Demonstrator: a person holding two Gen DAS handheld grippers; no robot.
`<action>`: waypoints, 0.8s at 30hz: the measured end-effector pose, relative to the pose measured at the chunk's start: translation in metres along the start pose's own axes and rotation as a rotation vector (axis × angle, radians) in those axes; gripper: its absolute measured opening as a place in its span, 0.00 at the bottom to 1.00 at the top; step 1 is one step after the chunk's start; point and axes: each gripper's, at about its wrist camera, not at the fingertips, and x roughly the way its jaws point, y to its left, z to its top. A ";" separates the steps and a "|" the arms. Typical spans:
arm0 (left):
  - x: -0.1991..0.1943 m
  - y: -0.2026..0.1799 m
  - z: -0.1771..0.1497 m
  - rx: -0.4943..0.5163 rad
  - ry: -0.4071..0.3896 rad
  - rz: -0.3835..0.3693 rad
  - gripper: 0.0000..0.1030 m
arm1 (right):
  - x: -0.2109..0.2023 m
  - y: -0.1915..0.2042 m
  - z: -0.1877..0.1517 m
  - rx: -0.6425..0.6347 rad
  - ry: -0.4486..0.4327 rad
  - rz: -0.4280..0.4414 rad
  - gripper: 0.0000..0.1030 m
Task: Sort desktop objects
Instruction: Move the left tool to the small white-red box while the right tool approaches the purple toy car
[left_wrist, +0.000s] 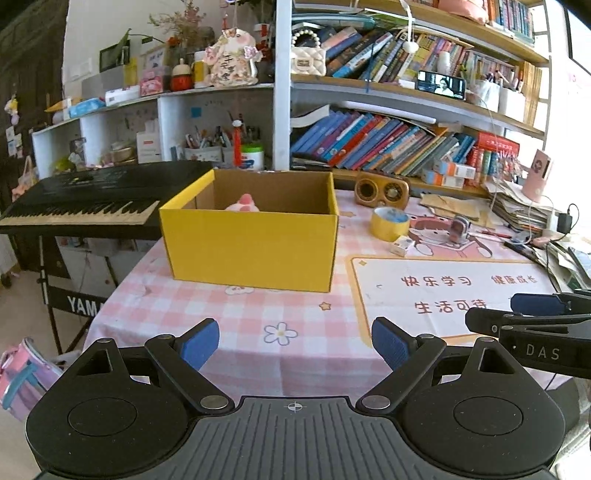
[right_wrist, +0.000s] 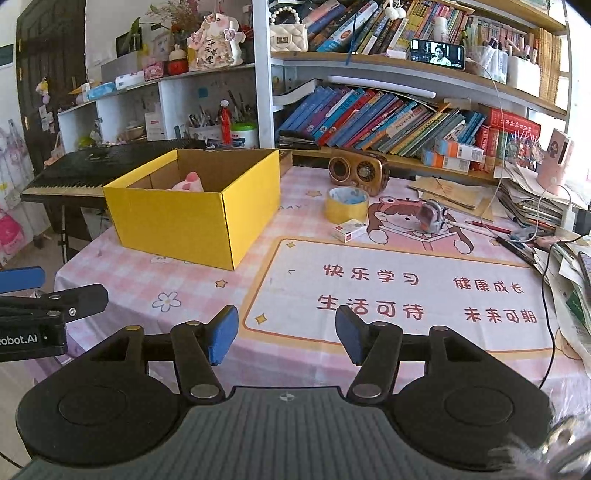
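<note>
Ahead of both tongs: a bench (right_wrist: 207, 295) under a smooth pink-and-white checked cloth is spreading out, printed with flowers, stars and a cream panel of red characters.
Left tongs (left_wrist: 295, 345): standing wide apart with nothing between the ribbed blue pads (left_wrist: 388, 341), hanging over bare cloth.
Right tongs (right_wrist: 286, 334): parted about halfway and gripping nothing, its blue pads (right_wrist: 349, 332) hovering over the panel's near edge.
Box: a yellow cardboard box (left_wrist: 255, 243), rectangular and open-topped with plain brown inner walls, is sitting far ahead of the left tongs and ahead-left of the right.
Toy: a soft pink plush (left_wrist: 243, 203) is lying inside the box; only its top is showing above the front wall, so its shape is hard to make out.
Tape: a glossy yellow tape roll (right_wrist: 346, 205), a squat ring, is resting flat ahead of the right tongs, right of the box.
Small carton: a little white carton (right_wrist: 349, 230) is lying just in front of the roll; whether they touch I cannot tell.
Radio: a rounded wood-toned radio (right_wrist: 360, 171) with two round dials is standing behind the roll.
Grey item: a small grey object (right_wrist: 432, 216) is sitting right of the roll, too small to identify.
Edges: paper stacks (right_wrist: 532, 199) at far right are running out of frame.
</note>
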 end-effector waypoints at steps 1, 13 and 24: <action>0.000 -0.001 0.000 0.002 0.001 -0.005 0.89 | -0.001 -0.001 -0.001 0.000 0.003 -0.003 0.56; 0.019 -0.027 0.004 0.044 0.033 -0.103 0.89 | -0.003 -0.025 -0.009 0.045 0.039 -0.075 0.62; 0.051 -0.069 0.014 0.116 0.074 -0.192 0.89 | 0.007 -0.068 -0.011 0.116 0.076 -0.143 0.63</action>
